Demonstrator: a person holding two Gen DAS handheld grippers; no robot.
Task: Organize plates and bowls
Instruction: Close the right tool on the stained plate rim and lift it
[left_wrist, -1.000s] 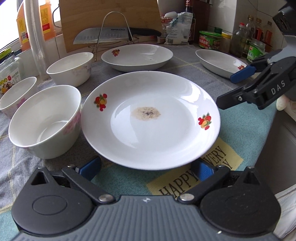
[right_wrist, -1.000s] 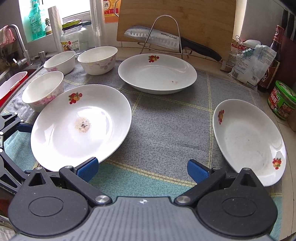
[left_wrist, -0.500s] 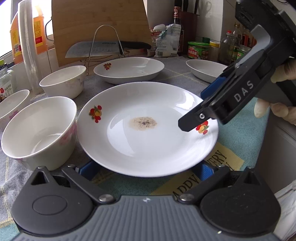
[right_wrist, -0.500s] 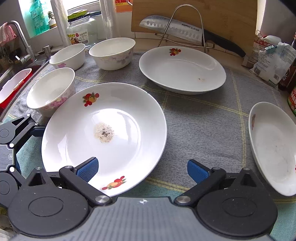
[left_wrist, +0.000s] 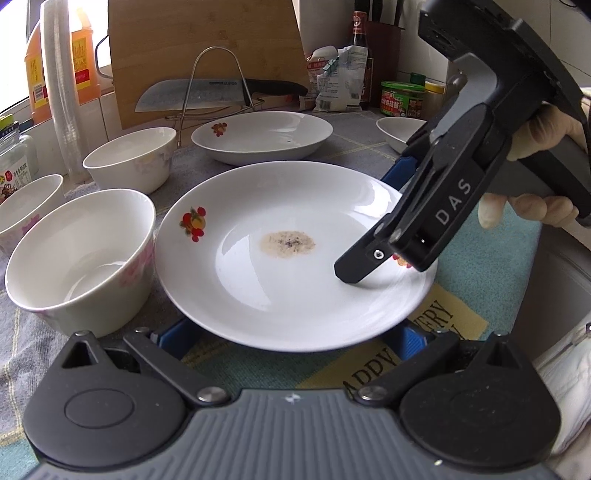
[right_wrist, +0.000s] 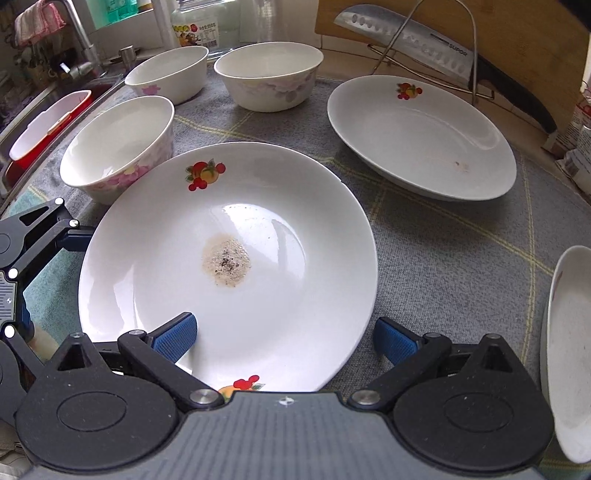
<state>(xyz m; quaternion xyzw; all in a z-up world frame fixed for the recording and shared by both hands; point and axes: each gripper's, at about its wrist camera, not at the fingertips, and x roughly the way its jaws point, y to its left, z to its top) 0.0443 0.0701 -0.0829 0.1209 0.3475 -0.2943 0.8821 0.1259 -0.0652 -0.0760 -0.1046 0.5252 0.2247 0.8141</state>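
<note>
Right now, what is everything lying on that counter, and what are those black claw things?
Plates: three, white with fruit print; a stained one nearest, one behind, one at right edge.
Bowls: three, white with pink flowers; one beside the stained plate, two farther back.
Cleaver: one, steel, black handle, on a wire stand.
Cutting board: one, wooden, leaning behind.
Cloth: one, grey, under the dishes.
Left claw: black, blue pads, open around the stained plate's near rim.
Right claw: same, open, one finger over that plate.
</note>
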